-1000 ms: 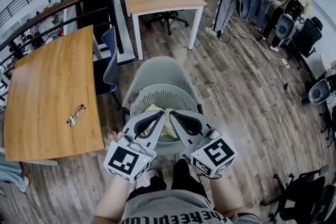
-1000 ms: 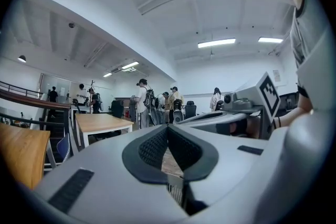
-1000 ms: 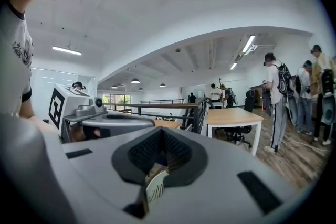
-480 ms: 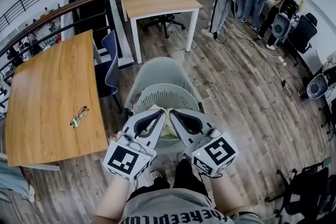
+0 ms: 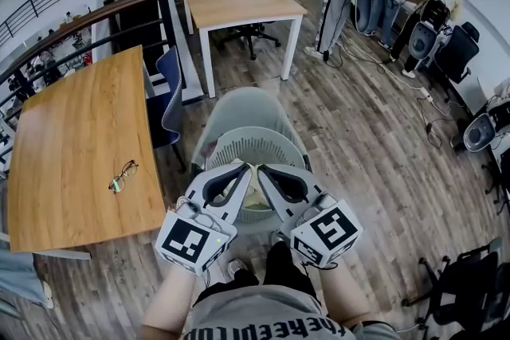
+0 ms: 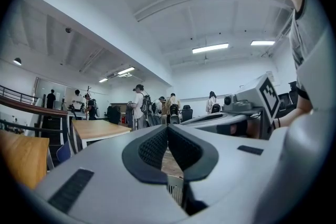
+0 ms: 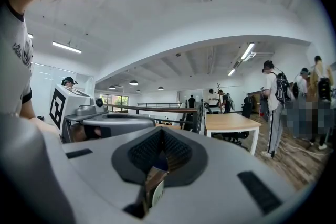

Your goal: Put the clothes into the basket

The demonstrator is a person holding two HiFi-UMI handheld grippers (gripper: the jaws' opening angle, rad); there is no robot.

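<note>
At lower centre of the head view, a pale yellow garment (image 5: 253, 191) lay inside the slatted basket (image 5: 256, 138), which seemed to rest on a grey chair (image 5: 239, 103). The left tool (image 5: 244, 170) and right tool (image 5: 263, 170) hung just above it, both clenched on nothing. No other clothes showed, so the task looked finished.

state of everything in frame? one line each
basket: upright on the grey chair, top open
clothes: pale cloth, already inside the basket
left gripper: shut, empty, over the basket
right gripper: shut, empty, beside the left gripper
glasses: lying on the wooden table
</note>
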